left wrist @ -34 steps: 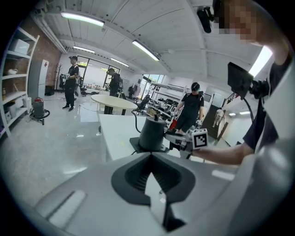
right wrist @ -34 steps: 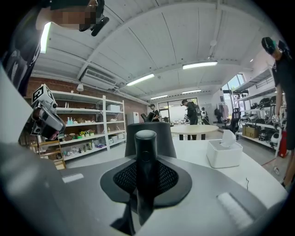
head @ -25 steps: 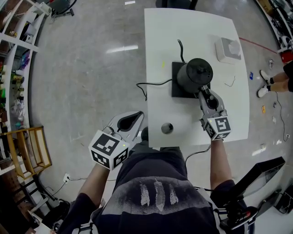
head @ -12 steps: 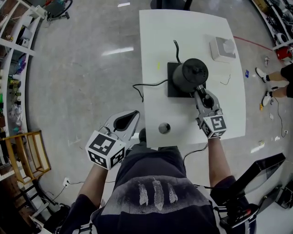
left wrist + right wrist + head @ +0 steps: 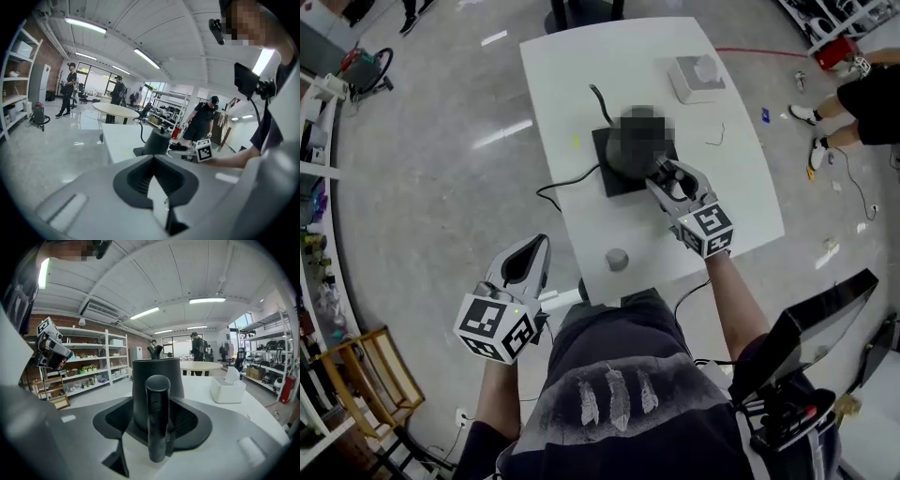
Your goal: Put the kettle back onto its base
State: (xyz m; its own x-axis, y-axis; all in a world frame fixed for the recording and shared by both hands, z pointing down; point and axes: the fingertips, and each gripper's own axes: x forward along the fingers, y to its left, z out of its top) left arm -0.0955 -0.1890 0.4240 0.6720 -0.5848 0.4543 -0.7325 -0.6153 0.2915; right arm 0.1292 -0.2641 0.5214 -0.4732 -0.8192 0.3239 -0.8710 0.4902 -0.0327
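Kettle (image 5: 140,380), black and round-bodied, stood on its square black base (image 5: 605,183) near the middle of the white table (image 5: 572,75), apparently already set down where the task wanted it. The right gripper (image 5: 666,180) reached in from the 5 o'clock side, so the kettle lay at about 11 o'clock from it in the head view. The kettle's handle (image 5: 157,418) rose upright between the jaws, its long axis vertical and dead centre in the right gripper view. Those jaws were opening, with a gap showing on either side of the handle, so the pads no longer pinched it.

The left gripper (image 5: 542,244) hung well apart at about 7 o'clock from the kettle, off the near edge of the table, with its jaws pressed together on nothing. The right hand was by far the nearer of the two.

With the handle loose between spread jaws, the coming move looked to be a straight draw-back toward 5 o'clock, along the gripper's own line. Any sideways drift risked catching the handle and nudging the kettle on its base.

A power cable (image 5: 567,183) trailed from the base toward 8 o'clock. A tissue box (image 5: 694,77) sat toward 1 o'clock, and a small grey round object (image 5: 617,259) lay near the table's front edge.
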